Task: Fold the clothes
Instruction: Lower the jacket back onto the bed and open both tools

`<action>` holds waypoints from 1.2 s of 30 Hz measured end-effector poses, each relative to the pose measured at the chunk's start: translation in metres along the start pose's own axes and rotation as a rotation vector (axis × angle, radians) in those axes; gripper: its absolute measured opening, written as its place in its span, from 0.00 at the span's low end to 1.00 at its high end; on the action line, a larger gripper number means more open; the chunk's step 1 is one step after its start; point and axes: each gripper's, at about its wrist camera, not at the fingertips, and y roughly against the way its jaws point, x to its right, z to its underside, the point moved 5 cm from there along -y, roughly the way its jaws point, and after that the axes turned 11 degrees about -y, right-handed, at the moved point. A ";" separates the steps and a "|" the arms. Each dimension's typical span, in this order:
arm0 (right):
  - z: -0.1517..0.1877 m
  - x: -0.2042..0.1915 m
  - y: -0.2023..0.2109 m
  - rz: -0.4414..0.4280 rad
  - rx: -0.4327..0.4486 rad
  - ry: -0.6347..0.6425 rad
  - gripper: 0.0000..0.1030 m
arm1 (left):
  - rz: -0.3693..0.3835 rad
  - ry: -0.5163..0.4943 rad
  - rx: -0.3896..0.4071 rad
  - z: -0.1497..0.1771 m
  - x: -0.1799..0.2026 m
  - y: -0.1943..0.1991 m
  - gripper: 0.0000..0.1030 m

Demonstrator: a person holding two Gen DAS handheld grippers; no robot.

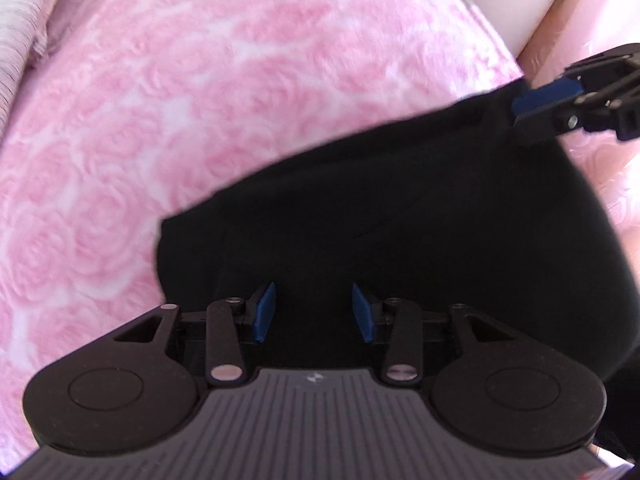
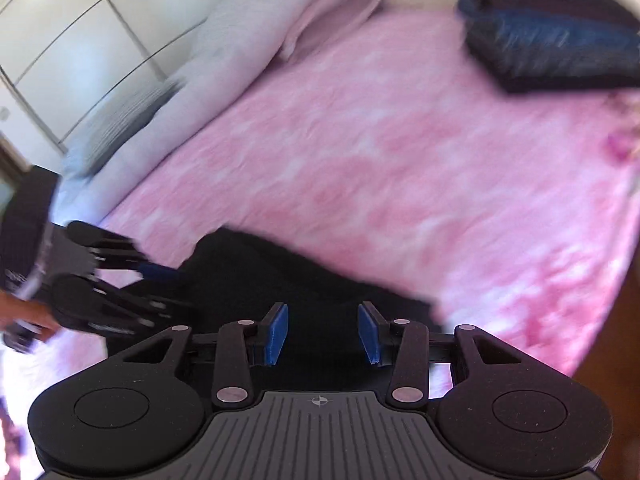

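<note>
Left gripper (image 1: pixel 313 312) jaws part-open over black garment (image 1: pixel 380 208), black cloth between pads, grip unclear. Right gripper (image 2: pixel 322 334) same, part-open above garment edge, possibly pinching. Garment lies on pink rose-pattern bed (image 1: pixel 168 120). Folded dark clothes (image 2: pixel 556 36) at far end.

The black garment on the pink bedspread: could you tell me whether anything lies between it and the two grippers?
Nothing visible does. The black garment lies bare on the pink bedspread, directly under the left gripper and right gripper.
</note>
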 end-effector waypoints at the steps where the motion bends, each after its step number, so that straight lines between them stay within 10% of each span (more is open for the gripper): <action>1: 0.001 0.006 -0.012 0.008 -0.030 -0.007 0.41 | 0.005 0.008 -0.004 0.000 -0.001 -0.007 0.40; 11: 0.002 0.004 0.025 -0.081 -0.069 -0.049 0.40 | -0.061 0.120 0.039 0.024 -0.008 0.055 0.36; 21: 0.113 -0.035 0.038 -0.193 -0.215 -0.104 0.45 | -0.092 -0.043 -0.006 0.077 0.034 0.044 0.36; 24: 0.113 -0.028 0.068 -0.211 -0.091 -0.229 0.73 | -0.101 -0.050 0.051 0.072 0.040 0.067 0.36; 29: 0.138 -0.009 0.094 -0.213 -0.038 -0.302 0.84 | 0.011 -0.100 0.184 0.048 0.069 0.095 0.36; 36: 0.132 0.000 0.030 -0.495 -0.120 -0.257 0.84 | 0.150 -0.219 0.211 -0.006 0.099 0.051 0.36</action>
